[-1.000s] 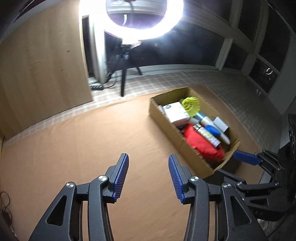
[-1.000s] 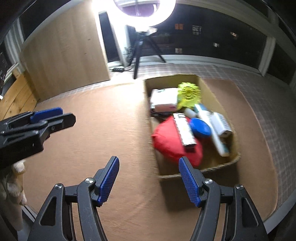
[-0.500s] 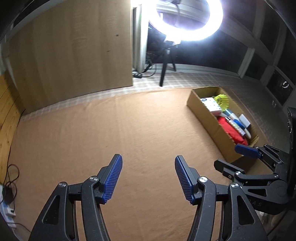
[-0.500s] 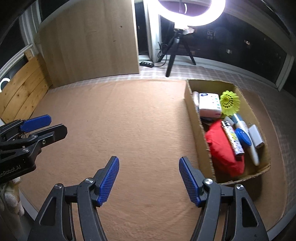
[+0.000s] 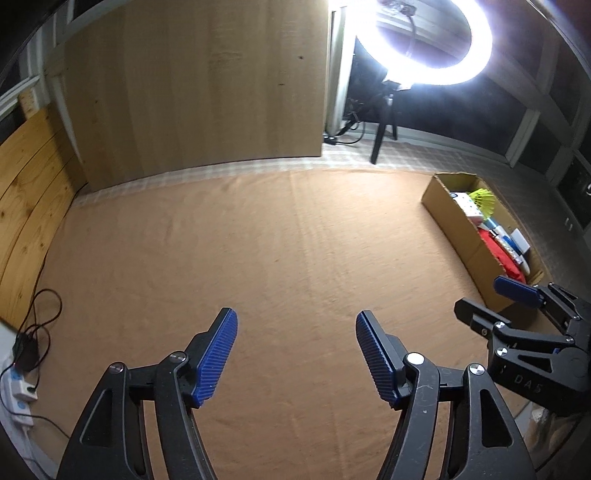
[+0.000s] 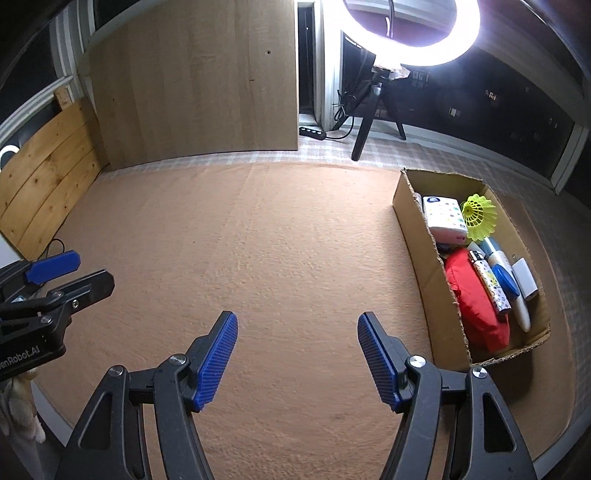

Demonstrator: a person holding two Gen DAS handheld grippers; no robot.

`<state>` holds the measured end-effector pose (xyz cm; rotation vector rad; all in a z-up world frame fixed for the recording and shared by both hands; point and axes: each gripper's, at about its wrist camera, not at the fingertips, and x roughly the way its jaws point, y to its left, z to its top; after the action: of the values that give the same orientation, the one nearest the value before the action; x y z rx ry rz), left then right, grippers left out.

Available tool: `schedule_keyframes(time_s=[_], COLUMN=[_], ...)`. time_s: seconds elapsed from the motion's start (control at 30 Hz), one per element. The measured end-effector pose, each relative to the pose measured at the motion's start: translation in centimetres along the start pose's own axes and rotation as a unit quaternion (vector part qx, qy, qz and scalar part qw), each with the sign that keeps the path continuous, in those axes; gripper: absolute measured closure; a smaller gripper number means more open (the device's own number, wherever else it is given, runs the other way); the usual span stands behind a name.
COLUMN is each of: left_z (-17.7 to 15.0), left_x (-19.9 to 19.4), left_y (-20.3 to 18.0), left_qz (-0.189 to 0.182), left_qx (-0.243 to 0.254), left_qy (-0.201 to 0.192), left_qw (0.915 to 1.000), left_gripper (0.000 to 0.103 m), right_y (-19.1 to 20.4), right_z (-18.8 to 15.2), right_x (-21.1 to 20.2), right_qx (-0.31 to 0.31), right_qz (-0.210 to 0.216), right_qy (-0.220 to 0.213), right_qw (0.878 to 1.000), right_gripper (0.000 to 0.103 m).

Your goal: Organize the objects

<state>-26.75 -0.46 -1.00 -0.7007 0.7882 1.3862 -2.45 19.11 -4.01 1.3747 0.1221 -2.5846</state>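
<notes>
Right wrist view looks over a broad tan cloth-covered surface [image 6: 280, 236], bare from its near edge to the far edge, where a pale wooden panel [image 6: 192, 81] and a lit ring lamp on a tripod [image 6: 410, 33] stand. Along the right edge sits a long open brown cardboard box [image 6: 417, 251], packed with a red fabric bundle [image 6: 472, 299], a white tissue pack [image 6: 443, 218], a yellow plastic shuttlecock [image 6: 478, 216], and white-and-blue tubes [image 6: 508, 280]. Right gripper [image 6: 297, 356] hovers near the near edge, jaws apart and empty. Left gripper [image 5: 295, 358], over the bare middle, has its jaws opening with nothing between them.
</notes>
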Motion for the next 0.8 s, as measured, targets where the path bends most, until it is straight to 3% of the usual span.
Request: schedule_keyframes(time_s=[0.37,0.5,0.8], left_z=[-1.5,-1.9,-2.5], left_x=[-1.4,-1.9,-2.5], left_y=[2.6,3.2,3.1], left_qz=[0.025,0.028,0.028], left_qx=[-0.028,-0.040,-0.038], left_qy=[-0.002,-0.002,0.000], left_qw=[0.9993,0.9988,0.9989], left_gripper=[0.025,0.017,0.016], right_y=[2.2,2.5,2.5], right_z=[0.2,0.2,-0.1], right_x=[-1.0,-1.4,-2.1], right_qx=[0.005,0.005,0.006], right_qz=[0.001,-0.003,-0.010], right_qy=[-0.009,-0.011,-0.016], right_qw=[1.000,1.000,1.000], right_gripper=[0.039,0.039,0.038])
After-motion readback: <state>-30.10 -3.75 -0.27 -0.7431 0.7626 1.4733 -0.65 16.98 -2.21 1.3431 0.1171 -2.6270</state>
